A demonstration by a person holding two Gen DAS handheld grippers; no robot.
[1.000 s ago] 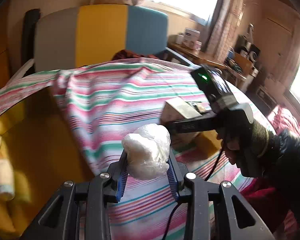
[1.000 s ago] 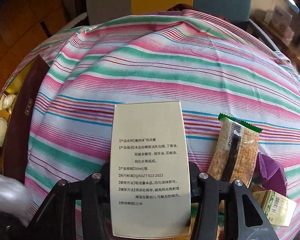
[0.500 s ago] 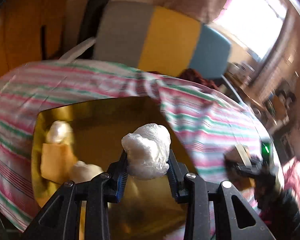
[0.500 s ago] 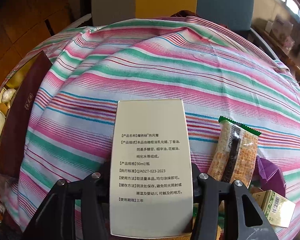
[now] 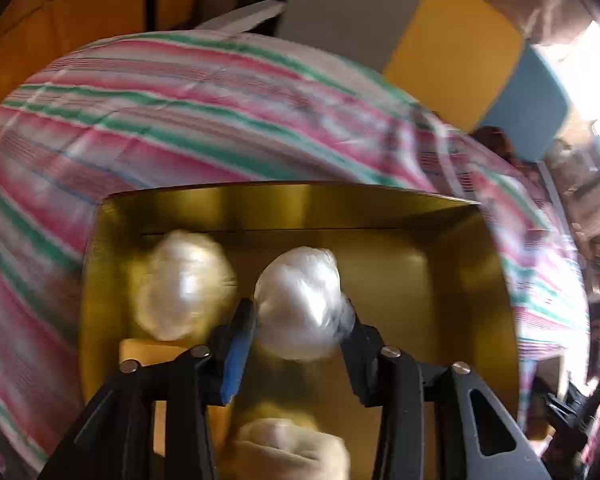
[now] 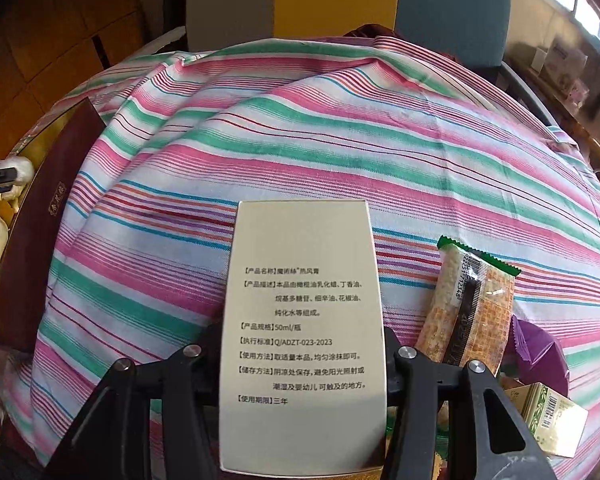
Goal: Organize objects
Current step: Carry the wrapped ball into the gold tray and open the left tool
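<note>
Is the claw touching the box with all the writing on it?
Touching. The right wrist view shows the right gripper with its jaws pressed against both side edges of the cream printed box, which sticks out between them.

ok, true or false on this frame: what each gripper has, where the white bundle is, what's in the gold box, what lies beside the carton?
1. The right gripper grips a printed carton. True.
2. The white bundle at the left gripper hangs over the floor. False: it is over the open gold box; the jaws have just been opening, with the bundle between them.
3. The gold box is empty. False: a second white bundle lies inside.
4. A green-edged snack packet lies on the striped cloth, right of the carton. True.
</note>
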